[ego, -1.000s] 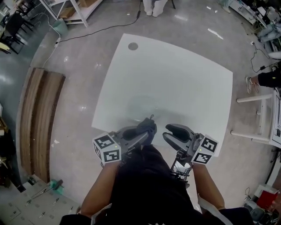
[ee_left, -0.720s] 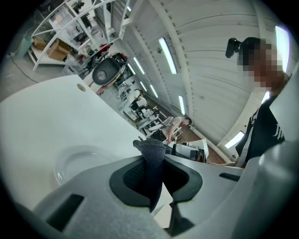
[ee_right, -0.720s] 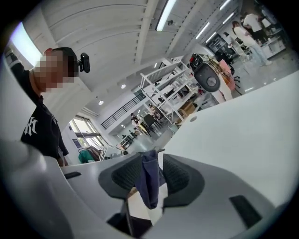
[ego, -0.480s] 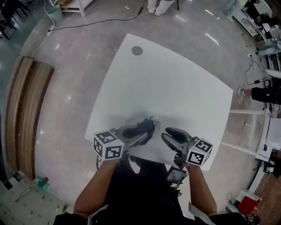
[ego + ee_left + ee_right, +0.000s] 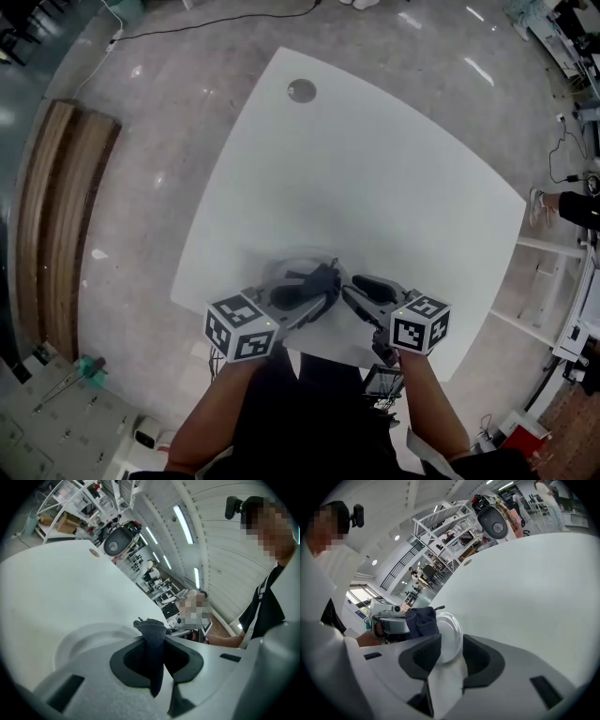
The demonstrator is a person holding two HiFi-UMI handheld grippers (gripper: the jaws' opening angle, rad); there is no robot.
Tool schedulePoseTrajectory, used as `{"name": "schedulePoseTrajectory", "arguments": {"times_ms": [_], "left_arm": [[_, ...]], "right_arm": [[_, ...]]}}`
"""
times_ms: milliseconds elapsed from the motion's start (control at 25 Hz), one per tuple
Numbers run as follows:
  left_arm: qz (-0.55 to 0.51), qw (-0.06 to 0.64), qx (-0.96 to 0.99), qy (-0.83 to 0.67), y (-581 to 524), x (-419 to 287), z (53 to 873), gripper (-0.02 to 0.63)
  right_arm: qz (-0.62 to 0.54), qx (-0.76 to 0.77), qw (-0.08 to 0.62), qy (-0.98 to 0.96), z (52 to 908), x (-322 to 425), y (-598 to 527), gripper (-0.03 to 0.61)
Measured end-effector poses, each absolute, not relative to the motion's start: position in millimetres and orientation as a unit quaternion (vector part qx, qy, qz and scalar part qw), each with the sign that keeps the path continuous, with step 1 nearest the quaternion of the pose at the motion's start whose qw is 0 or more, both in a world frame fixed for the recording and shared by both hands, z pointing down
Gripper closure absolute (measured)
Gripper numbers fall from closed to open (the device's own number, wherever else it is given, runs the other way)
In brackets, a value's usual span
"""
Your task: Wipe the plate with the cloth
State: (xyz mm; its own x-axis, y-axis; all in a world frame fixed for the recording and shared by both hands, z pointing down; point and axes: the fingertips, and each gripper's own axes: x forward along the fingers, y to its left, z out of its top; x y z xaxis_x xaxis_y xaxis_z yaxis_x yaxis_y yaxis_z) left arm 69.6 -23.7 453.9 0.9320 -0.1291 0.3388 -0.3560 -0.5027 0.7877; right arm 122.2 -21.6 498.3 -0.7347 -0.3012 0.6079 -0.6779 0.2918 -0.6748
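A white plate [image 5: 281,269] is near the front edge of the white table [image 5: 375,187]. My right gripper [image 5: 359,287] is shut on the plate's rim, and the plate [image 5: 449,637] stands on edge between its jaws. My left gripper [image 5: 317,289] is shut on a dark blue cloth [image 5: 322,277], and the cloth [image 5: 153,644] hangs pinched between the jaws. In the left gripper view the plate [image 5: 86,641] lies just beyond the jaws. The cloth [image 5: 421,620] rests against the plate's face in the right gripper view.
A round grey cap [image 5: 301,91] sits in the table's far corner. A wooden bench [image 5: 52,206] runs along the floor at the left, and a white frame [image 5: 553,281] stands at the right. The table's front edge [image 5: 309,345] is right below the grippers.
Both grippers have drawn closer together and moved in over the table's front edge. The cloth now meets the plate held by the right gripper.
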Motion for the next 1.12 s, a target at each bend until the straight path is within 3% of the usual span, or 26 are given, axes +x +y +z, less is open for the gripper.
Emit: {"name": "schedulePoseTrajectory", "arguments": {"times_ms": [520,800,1120], "left_arm": [[0.177,0.468,0.851,-0.158,-30.5,85.3,466.8,0.563],[0.333,0.322,0.867,-0.181,-25.3,103.2,482.8,0.563],[0.431,0.201,0.857,-0.200,-30.1,101.0,507.0,0.563]], "right_arm": [[0.553,0.286,0.187,-0.759,517.8,122.9,-26.8,0.472],[0.561,0.290,0.190,-0.752,522.8,128.6,-22.8,0.540],[0.559,0.297,0.179,-0.753,524.1,128.0,-24.7,0.545]]}}
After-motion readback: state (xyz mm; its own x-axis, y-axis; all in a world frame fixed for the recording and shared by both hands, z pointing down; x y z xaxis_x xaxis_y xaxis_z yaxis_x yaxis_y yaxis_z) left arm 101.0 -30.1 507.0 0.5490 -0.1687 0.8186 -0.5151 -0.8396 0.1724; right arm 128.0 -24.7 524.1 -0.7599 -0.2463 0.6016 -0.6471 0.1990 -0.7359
